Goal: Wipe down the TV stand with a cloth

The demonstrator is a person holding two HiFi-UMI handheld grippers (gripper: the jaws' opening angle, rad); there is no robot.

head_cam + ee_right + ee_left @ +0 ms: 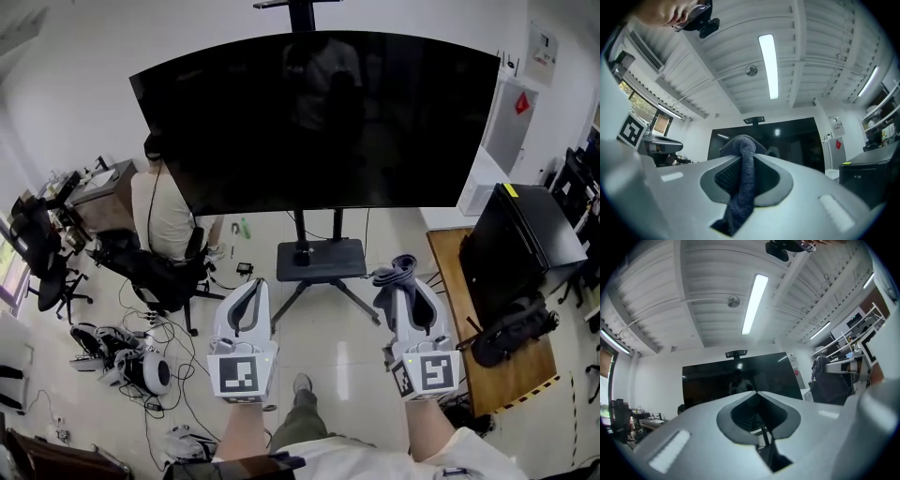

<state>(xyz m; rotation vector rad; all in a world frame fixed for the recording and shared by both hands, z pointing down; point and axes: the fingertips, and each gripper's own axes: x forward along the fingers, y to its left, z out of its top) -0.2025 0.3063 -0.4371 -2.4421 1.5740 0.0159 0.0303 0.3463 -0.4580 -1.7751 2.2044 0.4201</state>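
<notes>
Pale floor (349, 358) spreads under the TV stand (321, 260), whose dark shelf and splayed legs sit just ahead, below the big screen (319, 122). My right tool (401, 286) is clamped on the grey cloth (396, 269). It looks soft, light and floppy, and I judge the mid-fold pinch adequate. My left tool (249, 289) is closed on nothing. A seated person (164, 220) crowds the left and a wooden bench (487, 375) the right, so I'd go straight in.

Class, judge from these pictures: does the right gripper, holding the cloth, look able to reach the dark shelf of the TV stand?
Probably yes. The right gripper is shut on the cloth, and only bare floor shows between it and the shelf; the left gripper hangs well aside.
</notes>
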